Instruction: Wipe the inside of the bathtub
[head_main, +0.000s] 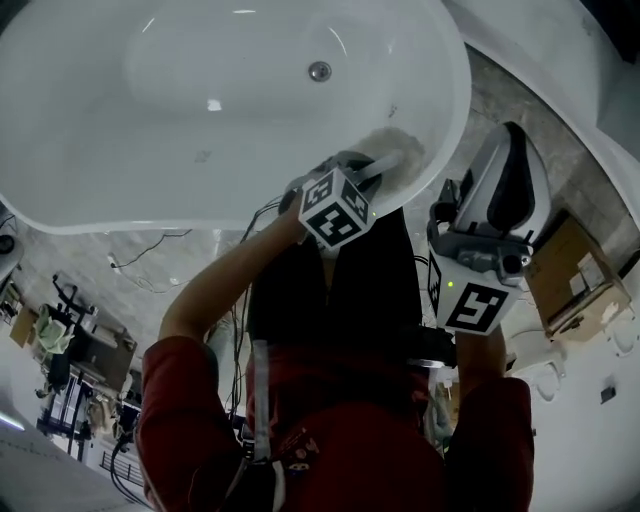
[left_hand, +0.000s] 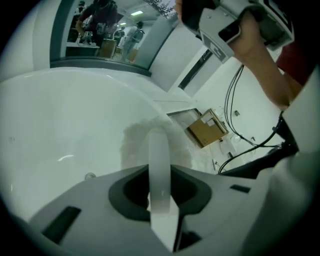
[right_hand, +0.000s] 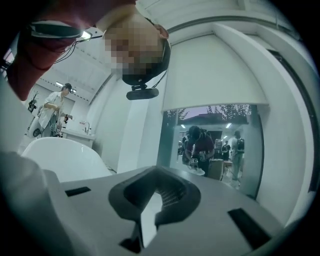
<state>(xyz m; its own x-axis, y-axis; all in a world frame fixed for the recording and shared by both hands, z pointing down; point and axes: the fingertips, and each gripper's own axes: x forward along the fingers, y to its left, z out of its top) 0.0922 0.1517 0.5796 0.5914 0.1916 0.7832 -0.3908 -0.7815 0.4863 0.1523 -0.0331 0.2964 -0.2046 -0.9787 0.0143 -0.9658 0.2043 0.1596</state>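
Note:
The white bathtub (head_main: 120, 190) fills the top of the head view, its drain (head_main: 319, 71) on the floor of the basin. My left gripper (head_main: 362, 176) reaches over the near rim, shut on the white handle (left_hand: 160, 165) of a wiping tool. The tool's fluffy pad (head_main: 397, 148) presses on the tub's inner wall just below the rim; it appears as a grey fuzzy patch (left_hand: 142, 137) in the left gripper view. My right gripper (head_main: 507, 150) hangs outside the tub to the right, its jaws together with nothing in them (right_hand: 156, 202).
A cardboard box (head_main: 570, 262) lies on the floor right of the tub, seen also as a box (left_hand: 206, 129) beyond the rim. Cables (head_main: 150, 245) trail on the floor below the tub. People stand in a room (right_hand: 207, 145) behind glass.

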